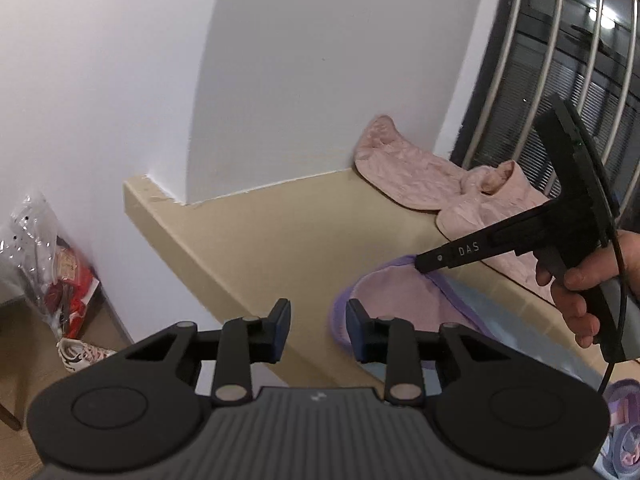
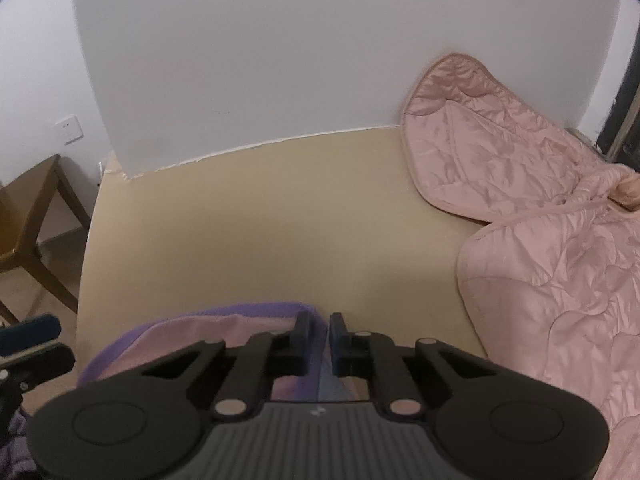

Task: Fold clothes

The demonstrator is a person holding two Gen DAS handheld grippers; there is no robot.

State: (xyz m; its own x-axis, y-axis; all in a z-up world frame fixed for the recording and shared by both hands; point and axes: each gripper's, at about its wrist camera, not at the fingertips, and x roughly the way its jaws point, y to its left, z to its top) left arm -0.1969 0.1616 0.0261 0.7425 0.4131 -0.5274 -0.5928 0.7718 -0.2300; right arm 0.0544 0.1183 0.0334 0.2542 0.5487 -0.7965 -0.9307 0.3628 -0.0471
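i'm pinching the purple hem of the pink cloth (image 2: pixel 208 340) with the right gripper (image 2: pixel 319 344), jaws nearly closed on it, at the beige ledge's (image 1: pixel 256 232) near edge. left gripper (image 1: pixel 318 330) is hanging open, empty, beside the cloth. pink quilted jacket (image 2: pixel 540 216) is lying further back on the ledge.

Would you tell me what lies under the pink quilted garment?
The pink quilted garment rests on the beige ledge, against the white wall. Whatever lies beneath its folds is hidden.
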